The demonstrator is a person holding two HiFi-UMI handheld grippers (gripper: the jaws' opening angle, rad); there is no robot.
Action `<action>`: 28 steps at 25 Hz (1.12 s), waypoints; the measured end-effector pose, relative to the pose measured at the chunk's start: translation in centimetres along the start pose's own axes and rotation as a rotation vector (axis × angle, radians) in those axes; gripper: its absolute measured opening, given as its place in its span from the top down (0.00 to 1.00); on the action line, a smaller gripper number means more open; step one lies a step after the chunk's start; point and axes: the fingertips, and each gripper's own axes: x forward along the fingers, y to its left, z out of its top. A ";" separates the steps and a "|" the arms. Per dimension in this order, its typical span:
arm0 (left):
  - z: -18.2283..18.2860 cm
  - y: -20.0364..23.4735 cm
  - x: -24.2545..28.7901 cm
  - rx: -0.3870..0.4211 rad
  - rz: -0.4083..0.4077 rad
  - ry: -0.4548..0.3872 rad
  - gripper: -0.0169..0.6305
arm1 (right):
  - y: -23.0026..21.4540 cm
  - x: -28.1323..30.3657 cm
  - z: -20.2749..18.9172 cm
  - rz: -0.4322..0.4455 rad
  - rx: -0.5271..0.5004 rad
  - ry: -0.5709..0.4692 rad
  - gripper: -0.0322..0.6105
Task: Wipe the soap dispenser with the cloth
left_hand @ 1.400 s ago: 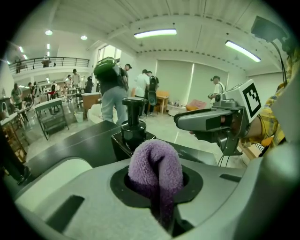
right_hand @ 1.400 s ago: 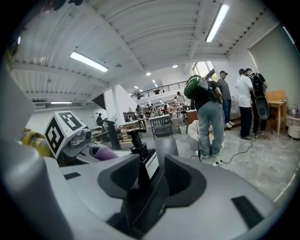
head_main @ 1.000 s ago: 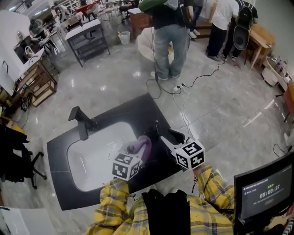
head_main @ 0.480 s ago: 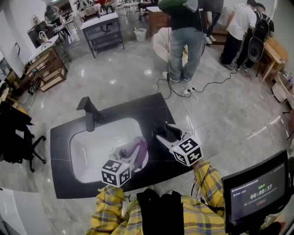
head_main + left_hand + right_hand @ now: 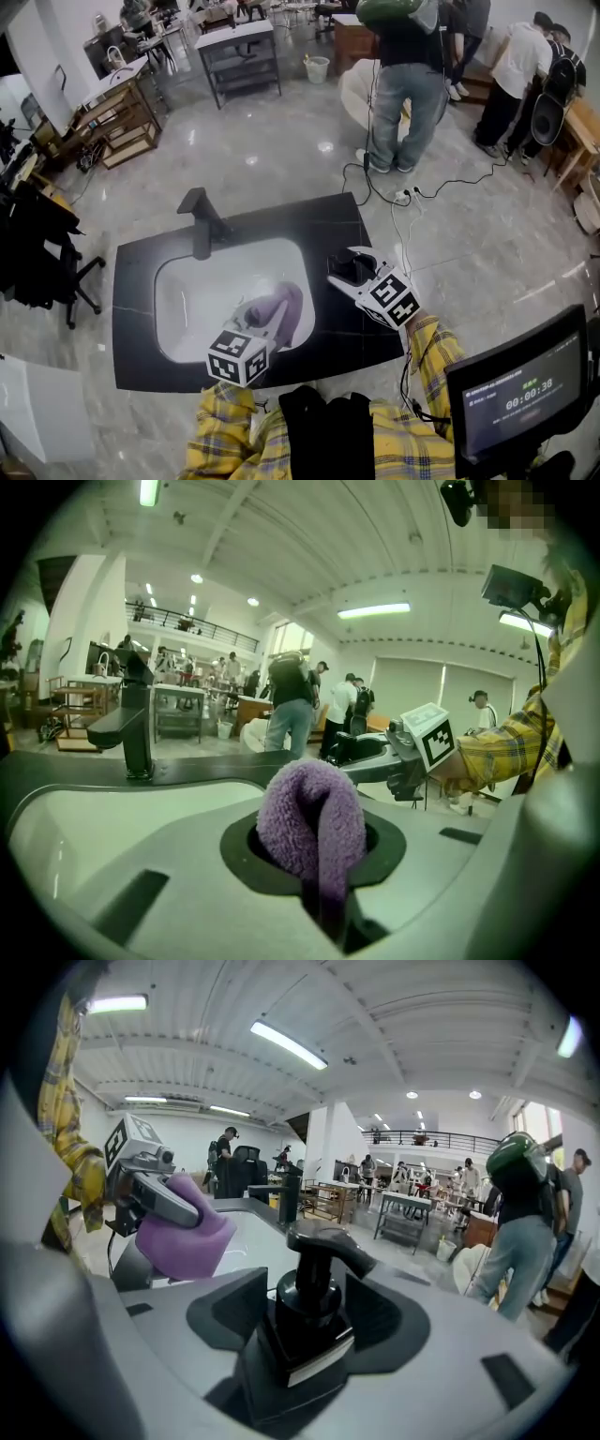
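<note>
Soap dispenser (image 5: 312, 1288) btm hard to see; cloth (image 5: 314, 819) ends hidden.

Head view is looking steeply down on the black table (image 5: 141, 356) from its near edge. Left gripper view is riding low over the sink (image 5: 187, 300), facing far and rightward. Right gripper view, close behind the soap dispenser (image 5: 309, 1307), is facing far-left. All three are sharing the faucet (image 5: 200, 225).
</note>
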 end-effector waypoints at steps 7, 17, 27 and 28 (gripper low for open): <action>-0.3 0.1 -0.9 -0.005 0.006 0.010 0.91 | 0.0 0.2 0.2 0.088 0.010 0.008 0.60; -0.4 -0.5 0.0 0.009 -0.033 0.022 0.91 | 0.2 0.5 0.0 -0.039 0.118 -0.013 0.62; -0.5 -1.2 1.8 0.024 -0.072 0.025 0.91 | -0.7 0.3 -1.1 -0.279 0.246 -0.010 0.63; -0.6 -1.3 2.0 0.025 -0.075 0.025 0.91 | -0.8 0.2 -1.2 -0.305 0.259 -0.011 0.63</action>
